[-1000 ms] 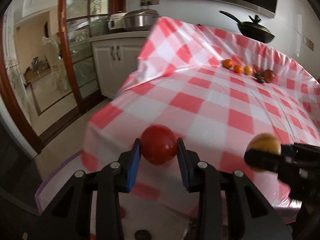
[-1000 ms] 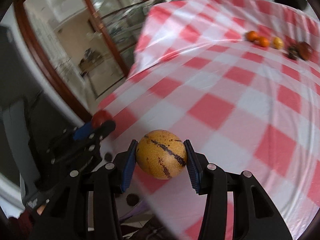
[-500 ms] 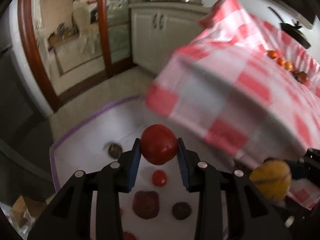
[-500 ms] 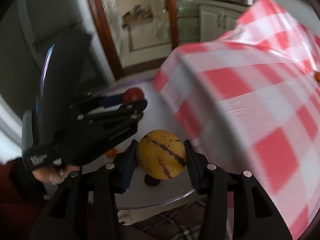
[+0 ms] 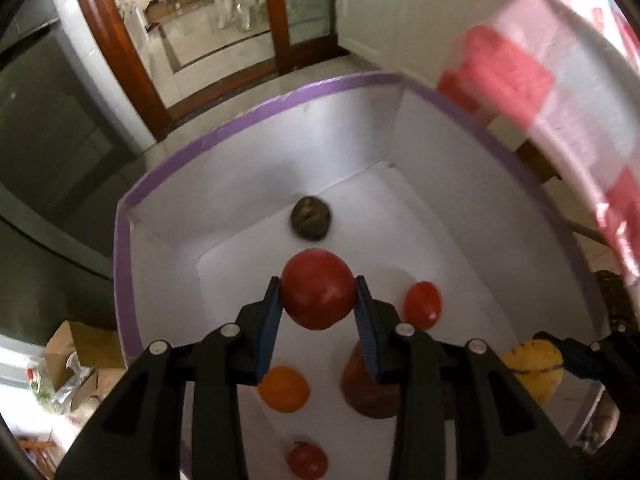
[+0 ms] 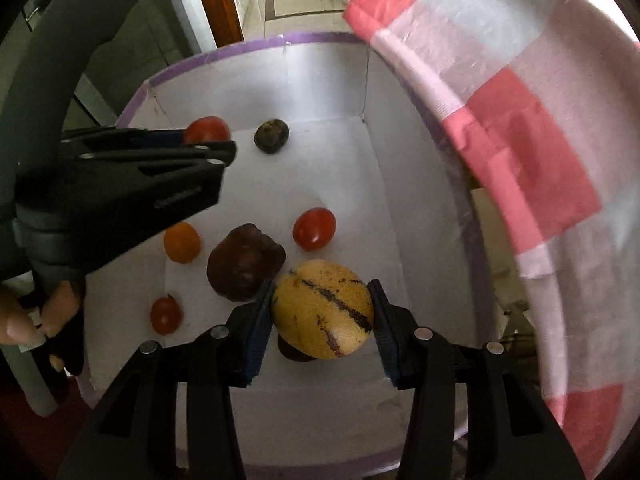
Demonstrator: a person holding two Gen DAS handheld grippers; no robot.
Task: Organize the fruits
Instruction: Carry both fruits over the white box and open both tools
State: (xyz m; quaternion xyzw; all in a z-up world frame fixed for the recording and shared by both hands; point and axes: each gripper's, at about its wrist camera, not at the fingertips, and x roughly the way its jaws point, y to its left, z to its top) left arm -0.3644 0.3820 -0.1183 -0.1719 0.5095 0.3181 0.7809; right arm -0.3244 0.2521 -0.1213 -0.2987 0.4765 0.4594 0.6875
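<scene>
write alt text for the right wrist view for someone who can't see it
The right tongs grip a yellow striped fruit above a white box with a purple rim, which holds small red tomatoes, an orange fruit and dark fruits. At left, the left tongs hold a red tomato; a checked tablecloth hangs at right.

The red tomato (image 5: 318,295) is smooth and shiny. The box (image 5: 248,172) looks like matt white card (purple tape on its rim). The checked tablecloth (image 6: 520,128) is shiny plastic.
</scene>
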